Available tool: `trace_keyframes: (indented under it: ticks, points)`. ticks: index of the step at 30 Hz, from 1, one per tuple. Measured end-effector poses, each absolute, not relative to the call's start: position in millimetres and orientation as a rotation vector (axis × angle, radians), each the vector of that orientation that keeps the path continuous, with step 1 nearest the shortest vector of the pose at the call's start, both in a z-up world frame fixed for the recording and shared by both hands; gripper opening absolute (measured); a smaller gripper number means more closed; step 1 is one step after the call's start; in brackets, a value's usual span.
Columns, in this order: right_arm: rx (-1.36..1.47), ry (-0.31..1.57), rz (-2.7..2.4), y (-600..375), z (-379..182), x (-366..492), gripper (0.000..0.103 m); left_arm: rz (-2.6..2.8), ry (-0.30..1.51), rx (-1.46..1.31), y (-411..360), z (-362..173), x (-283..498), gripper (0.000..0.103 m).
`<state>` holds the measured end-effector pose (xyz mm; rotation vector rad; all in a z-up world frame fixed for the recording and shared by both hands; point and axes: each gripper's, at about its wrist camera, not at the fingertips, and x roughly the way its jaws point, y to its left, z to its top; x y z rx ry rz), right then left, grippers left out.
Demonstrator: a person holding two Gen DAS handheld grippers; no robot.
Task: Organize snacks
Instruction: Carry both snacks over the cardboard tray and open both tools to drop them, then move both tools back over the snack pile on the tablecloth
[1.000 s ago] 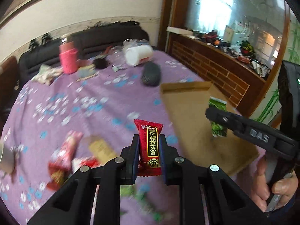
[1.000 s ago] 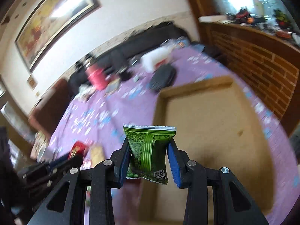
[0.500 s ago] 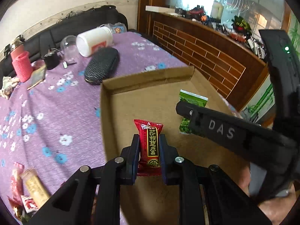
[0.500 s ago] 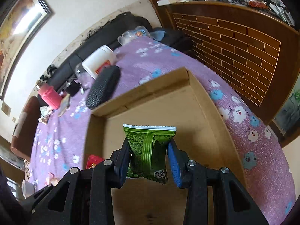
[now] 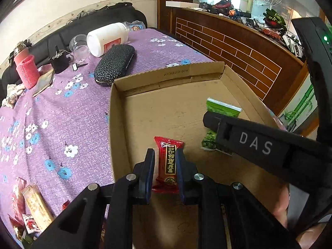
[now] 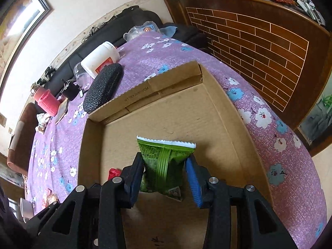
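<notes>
My left gripper [image 5: 165,151] hangs low over the near left part of a shallow cardboard tray [image 5: 170,74]. A red snack bar [image 5: 169,164] with a black label stands upright between its pads. The jaws are opening, but the pads still touch the bar. To its right, my right gripper [image 6: 165,159] hovers over the tray's [image 6: 166,83] middle with a green snack packet [image 6: 164,166] between its blue pads. These jaws are opening too, and the packet still hangs there. The green packet [image 5: 223,109] also shows in the left wrist view, and the red bar [image 6: 114,172] in the right wrist view.
Beyond the tray on the purple flowered cloth lie a dark glasses case [image 5: 114,64], a white jar [image 5: 105,39] on its side and a pink cup [image 5: 27,70]. Loose snacks [image 5: 33,207] lie at the near left. A brick-patterned counter [image 6: 259,41] runs along the right.
Both grippers have swung from above the cloth to over the tray and come lower, each carrying its snack. In the last half second they hold still and the jaws part slightly.
</notes>
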<state>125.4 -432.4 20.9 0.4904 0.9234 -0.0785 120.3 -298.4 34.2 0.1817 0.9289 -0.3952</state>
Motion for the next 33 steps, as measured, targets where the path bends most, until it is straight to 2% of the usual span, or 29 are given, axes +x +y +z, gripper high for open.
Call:
trace_keyframes:
  ticks: [2,5,14,17,22,33]
  points:
    - [0.473,0.906,-0.088,-431,25,124,0.048,-0.382,0.908,0.189,-297,37,117,0.035]
    - [0.446,0.868,-0.118,-429,33,119,0.059,-0.354,0.852,0.215,-295,44,111,0.044]
    - [0.291,0.706,-0.230,-412,65,96,0.059,-0.264,0.731,0.255,-268,69,89,0.046]
    - [0.212,0.643,-0.254,-394,75,87,0.059,-0.216,0.679,0.259,-246,79,76,0.051]
    - [0.035,0.536,-0.292,-351,88,70,0.059,-0.109,0.625,0.263,-200,92,52,0.052]
    - [-0.195,0.468,-0.251,-285,80,58,0.059,0.021,0.587,0.204,-136,85,32,0.053]
